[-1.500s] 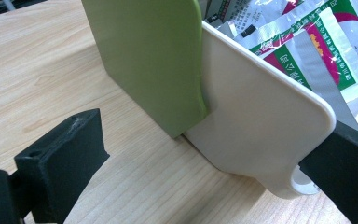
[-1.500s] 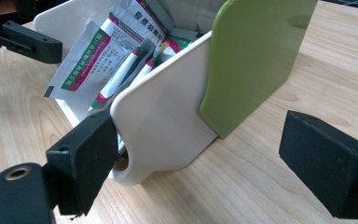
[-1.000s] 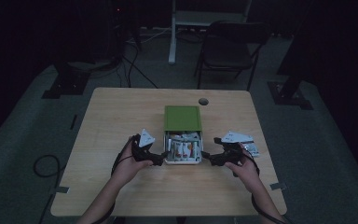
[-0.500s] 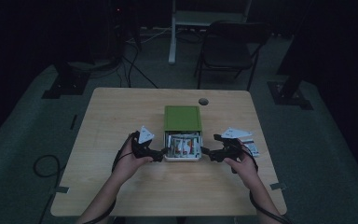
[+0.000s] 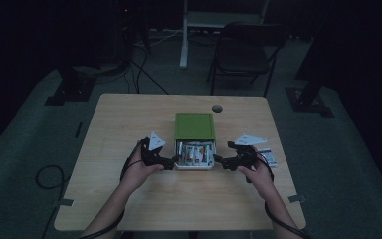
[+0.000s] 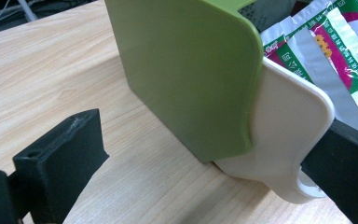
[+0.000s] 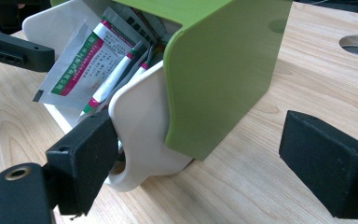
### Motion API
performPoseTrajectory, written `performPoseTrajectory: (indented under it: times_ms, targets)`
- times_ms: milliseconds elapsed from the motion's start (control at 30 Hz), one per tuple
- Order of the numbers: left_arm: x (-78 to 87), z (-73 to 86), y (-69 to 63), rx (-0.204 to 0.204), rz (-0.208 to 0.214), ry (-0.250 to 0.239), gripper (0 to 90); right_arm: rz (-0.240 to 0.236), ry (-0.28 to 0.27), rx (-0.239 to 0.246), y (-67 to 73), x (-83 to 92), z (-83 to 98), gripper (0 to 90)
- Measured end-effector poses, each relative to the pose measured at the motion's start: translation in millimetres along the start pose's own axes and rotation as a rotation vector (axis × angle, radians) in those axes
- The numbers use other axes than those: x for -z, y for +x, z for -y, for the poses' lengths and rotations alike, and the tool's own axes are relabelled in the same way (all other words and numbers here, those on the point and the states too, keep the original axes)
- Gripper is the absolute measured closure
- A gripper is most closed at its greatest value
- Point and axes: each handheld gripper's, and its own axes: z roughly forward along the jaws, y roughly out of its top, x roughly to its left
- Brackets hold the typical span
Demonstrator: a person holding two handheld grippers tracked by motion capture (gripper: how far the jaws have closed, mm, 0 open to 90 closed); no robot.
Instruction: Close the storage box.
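Note:
A green box (image 5: pixel 194 125) lies mid-table with its white drawer (image 5: pixel 195 164) slid out toward me, holding several red, green and white sachets (image 5: pixel 194 152). My left gripper (image 5: pixel 168 163) is open at the drawer's left front corner. In the left gripper view the green box (image 6: pixel 186 74) and the white drawer (image 6: pixel 284 130) stand between the wide jaws of the left gripper (image 6: pixel 207 140). My right gripper (image 5: pixel 223 162) is open at the right front corner. In its own view the right gripper (image 7: pixel 205 154) straddles the drawer (image 7: pixel 144 126) and the green box (image 7: pixel 223 70), the left jaw against the drawer front.
Loose sachets (image 5: pixel 267 158) lie on the table right of my right hand. A round cable hole (image 5: pixel 217 108) sits behind the box. A chair (image 5: pixel 243 50) and a desk leg stand beyond the table's far edge. Bare wood lies in front of the drawer.
Both grippers have closed in a little toward the drawer's front corners. The box and drawer have stayed where they were.

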Motion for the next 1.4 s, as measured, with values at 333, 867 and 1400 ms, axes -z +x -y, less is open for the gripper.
performPoseTrajectory:
  times_ms: [333,867,1400]
  targets:
    - [-2.6,-2.0,2.7,-0.003,-0.005,0.005,2.7,0.008,0.006,-0.004,-2.9,-3.7,-1.9,11.5]
    - [-9.9,-4.5,5.8,-0.006,-0.027,-0.006,2.6,0.027,-0.001,-0.028,-7.8,-9.6,-4.0,11.5]
    - [-17.5,-7.5,12.6,0.000,-0.044,-0.014,2.6,0.074,0.002,-0.033,-10.2,-15.7,-10.0,11.5]
